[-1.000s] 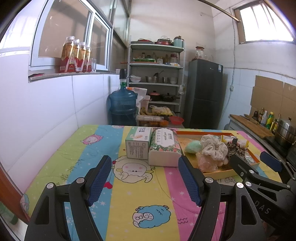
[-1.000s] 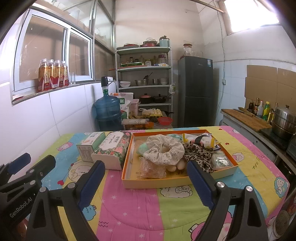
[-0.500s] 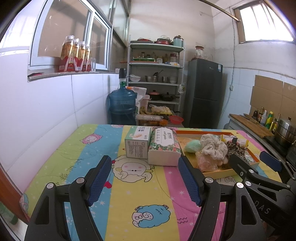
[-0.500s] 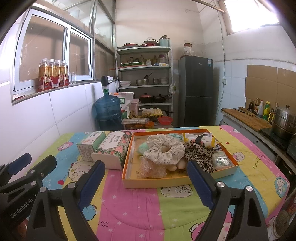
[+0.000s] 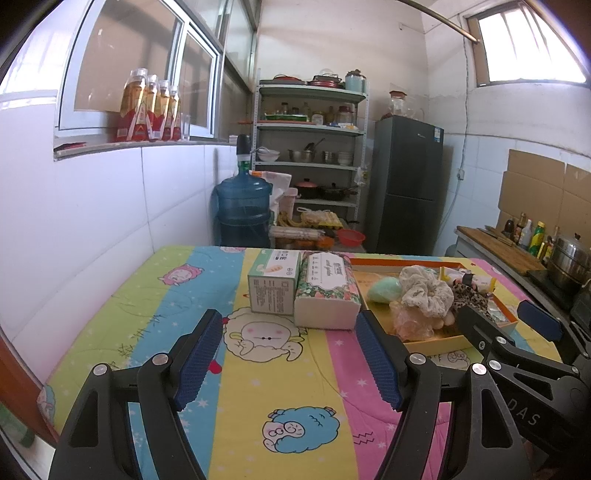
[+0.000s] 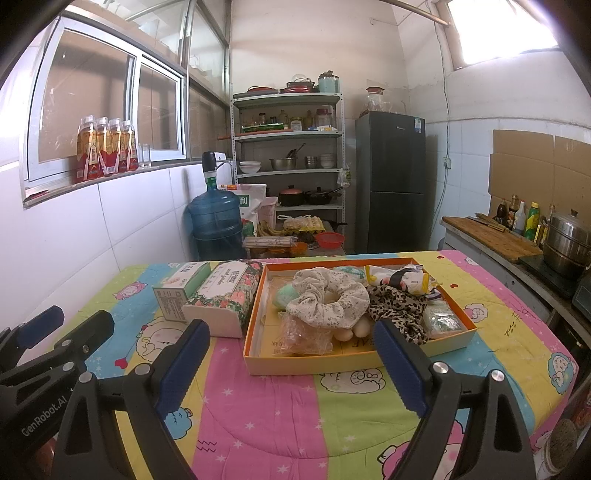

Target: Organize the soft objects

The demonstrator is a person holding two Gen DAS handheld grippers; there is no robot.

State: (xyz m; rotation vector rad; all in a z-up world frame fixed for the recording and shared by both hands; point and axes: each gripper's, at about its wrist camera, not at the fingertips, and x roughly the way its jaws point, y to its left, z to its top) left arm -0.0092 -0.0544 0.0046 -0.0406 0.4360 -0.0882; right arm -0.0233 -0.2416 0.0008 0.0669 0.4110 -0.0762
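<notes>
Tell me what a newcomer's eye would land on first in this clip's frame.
Probably the orange tray on the bright cartoon-print cloth, heaped with soft things: a cream scrunchie on top, a leopard-print one right of it. Next, two tissue packs beside the tray's left wall. Both grippers, left and right, hang open and empty in the foreground.

White-tiled walls (image 6: 140, 221) all round, plaster above. Sliding window (image 6: 107, 110) high on the left, with a row of drink bottles (image 6: 107, 147) on its sill. Small bright window (image 6: 498, 29) up on the right, pouring in daylight. Against the far wall, a metal shelf rack (image 6: 288, 155) loaded with jars, bowls and pots, beside a dark fridge (image 6: 391, 181). Blue water jug (image 6: 216, 225) with a pump in the corner. On the right, cardboard (image 6: 535, 166) against the wall, a wooden cutting board (image 6: 491, 240), sauce bottles (image 6: 517, 216), a steel steamer pot (image 6: 565, 243).
</notes>
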